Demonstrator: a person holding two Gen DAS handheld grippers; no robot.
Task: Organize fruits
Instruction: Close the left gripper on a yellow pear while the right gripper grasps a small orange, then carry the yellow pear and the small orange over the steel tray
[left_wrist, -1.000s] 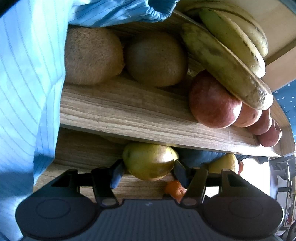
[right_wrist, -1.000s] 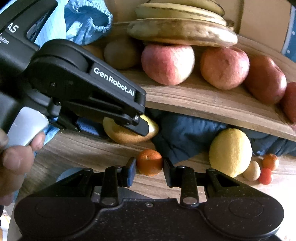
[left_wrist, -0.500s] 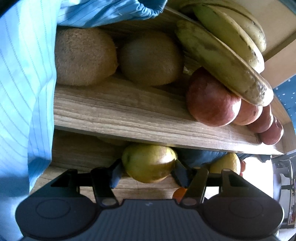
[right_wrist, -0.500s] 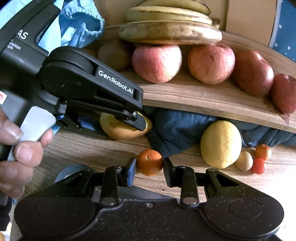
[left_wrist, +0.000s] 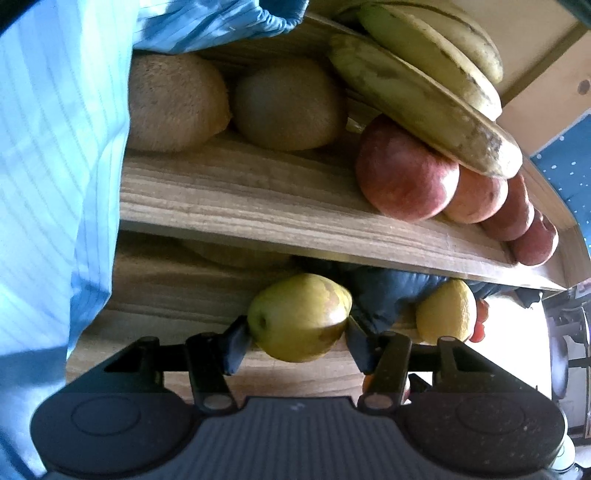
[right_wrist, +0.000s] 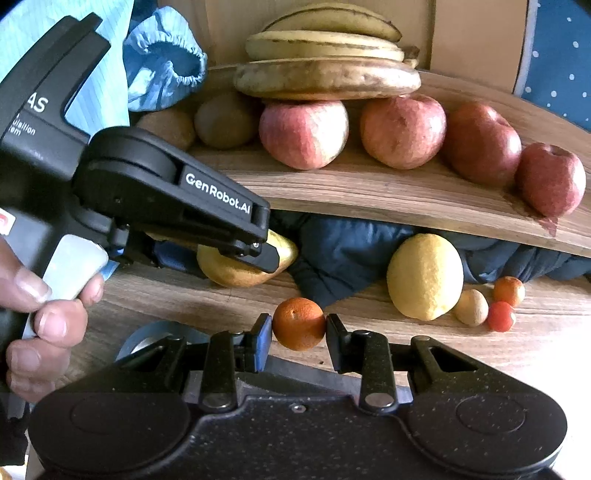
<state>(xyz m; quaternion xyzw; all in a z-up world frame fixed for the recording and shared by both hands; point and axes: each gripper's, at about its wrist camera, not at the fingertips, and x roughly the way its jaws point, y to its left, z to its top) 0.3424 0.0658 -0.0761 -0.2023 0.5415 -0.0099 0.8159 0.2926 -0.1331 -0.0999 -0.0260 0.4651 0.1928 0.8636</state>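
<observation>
A yellow-green pear (left_wrist: 299, 317) sits between the fingers of my left gripper (left_wrist: 295, 328). Its jaws are closing and both pads press the pear's sides, just above the lower wooden shelf (left_wrist: 166, 295). In the right wrist view the same left gripper (right_wrist: 258, 254) reaches in from the left over the pear (right_wrist: 229, 273), with a hand on its handle. My right gripper (right_wrist: 299, 332) is shut on a small orange (right_wrist: 299, 323) in front of the lower shelf (right_wrist: 221, 306).
The upper shelf (right_wrist: 369, 192) carries two kiwis (left_wrist: 288, 103), several red apples (right_wrist: 402, 129) and bananas (right_wrist: 325, 77) stacked on top. On the lower shelf lie a lemon (right_wrist: 424, 277), three small fruits (right_wrist: 498, 314) and a dark blue cloth (right_wrist: 343, 251). A light blue sleeve (left_wrist: 55, 147) fills the left.
The left gripper's jaws have narrowed slightly around the pear, and the shelf sits a little higher in its view. The right gripper still holds the orange; its view has swung slightly right.
</observation>
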